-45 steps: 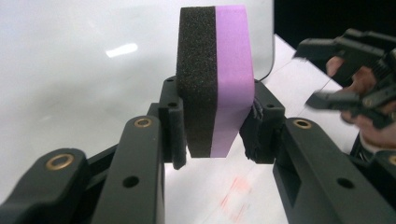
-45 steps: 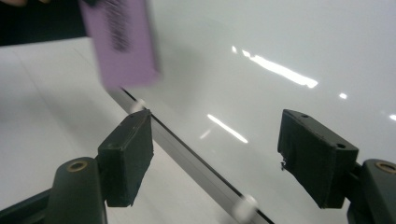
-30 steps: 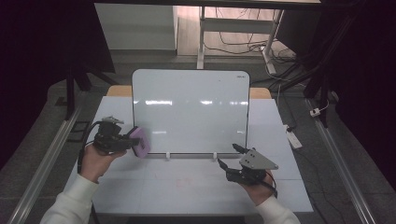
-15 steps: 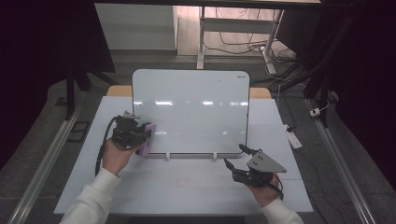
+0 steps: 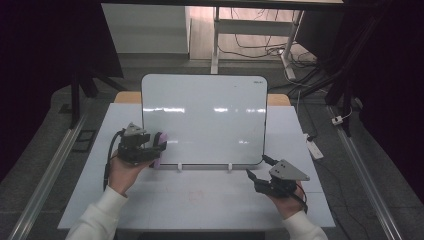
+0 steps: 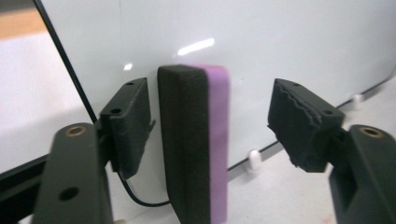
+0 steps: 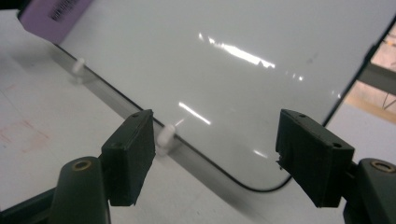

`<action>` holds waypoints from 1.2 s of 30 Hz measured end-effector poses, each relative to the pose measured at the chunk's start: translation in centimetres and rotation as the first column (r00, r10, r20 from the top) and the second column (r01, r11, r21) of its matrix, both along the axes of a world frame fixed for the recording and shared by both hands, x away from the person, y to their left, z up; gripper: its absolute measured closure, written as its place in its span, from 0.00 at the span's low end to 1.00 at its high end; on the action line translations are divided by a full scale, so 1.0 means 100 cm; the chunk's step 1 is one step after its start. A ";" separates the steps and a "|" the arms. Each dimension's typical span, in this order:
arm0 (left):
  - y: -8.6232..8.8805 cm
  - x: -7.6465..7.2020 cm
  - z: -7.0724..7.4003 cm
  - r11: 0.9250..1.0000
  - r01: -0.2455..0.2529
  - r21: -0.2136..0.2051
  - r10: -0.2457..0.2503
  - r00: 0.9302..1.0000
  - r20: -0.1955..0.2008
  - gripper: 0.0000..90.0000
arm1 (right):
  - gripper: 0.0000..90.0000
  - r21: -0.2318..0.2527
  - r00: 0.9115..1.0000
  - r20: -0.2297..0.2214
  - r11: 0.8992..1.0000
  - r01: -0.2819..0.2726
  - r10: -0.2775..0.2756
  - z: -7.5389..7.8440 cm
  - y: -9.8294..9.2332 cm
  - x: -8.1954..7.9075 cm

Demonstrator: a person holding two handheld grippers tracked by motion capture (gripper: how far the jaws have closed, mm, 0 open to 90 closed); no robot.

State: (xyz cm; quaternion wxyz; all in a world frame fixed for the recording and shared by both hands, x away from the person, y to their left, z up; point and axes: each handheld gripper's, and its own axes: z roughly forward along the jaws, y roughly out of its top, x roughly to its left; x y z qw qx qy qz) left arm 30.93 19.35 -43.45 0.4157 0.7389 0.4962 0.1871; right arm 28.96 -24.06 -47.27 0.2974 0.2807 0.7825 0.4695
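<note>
At the board's (image 5: 204, 120) near left corner, the left claw (image 5: 159, 146) has just been opening; the eraser (image 6: 196, 140) is standing loose between its jaws, light, soft foam, best pinched across its flat faces. The right claw (image 5: 256, 170) is hovering released over the desk (image 5: 200, 200).

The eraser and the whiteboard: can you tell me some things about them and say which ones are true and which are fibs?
1. The eraser is purple with a black pad. True.
2. The left gripper squeezes the eraser tightly. False: its jaws have just opened and stand apart, with a clear gap between the right jaw and the eraser.
3. The whiteboard stands propped up on the table. True.
4. The whiteboard is covered in writing. False: it looks clean, with only light reflections.
5. The right gripper holds a marker. False: its jaws are open with nothing between them.
</note>
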 end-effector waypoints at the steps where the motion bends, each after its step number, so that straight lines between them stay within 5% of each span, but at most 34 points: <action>1: 0.003 -0.005 0.001 1.000 0.009 -0.005 -0.009 1.000 0.009 0.32 | 0.32 -0.007 1.000 -0.011 1.000 0.003 -0.003 -0.001 -0.003 0.001; 8: 0.022 -0.036 -0.007 0.993 0.111 -0.043 -0.109 0.993 0.055 0.28 | 0.33 -0.037 0.995 -0.104 0.999 0.011 -0.014 -0.008 -0.021 0.012; 16: 0.039 -0.062 -0.031 0.982 0.182 -0.046 -0.179 0.982 0.067 0.27 | 0.34 -0.051 0.991 -0.132 0.999 0.002 -0.009 -0.012 -0.039 0.012; 24: 0.049 -0.065 -0.054 0.980 0.190 -0.060 -0.189 0.982 0.025 0.27 | 0.34 -0.060 0.990 -0.140 0.998 0.017 -0.025 -0.021 -0.052 0.012; 36: 0.049 -0.066 -0.059 0.979 0.196 -0.062 -0.195 0.981 0.016 0.27 | 0.34 -0.074 0.991 -0.133 0.997 0.009 -0.019 -0.024 -0.056 0.012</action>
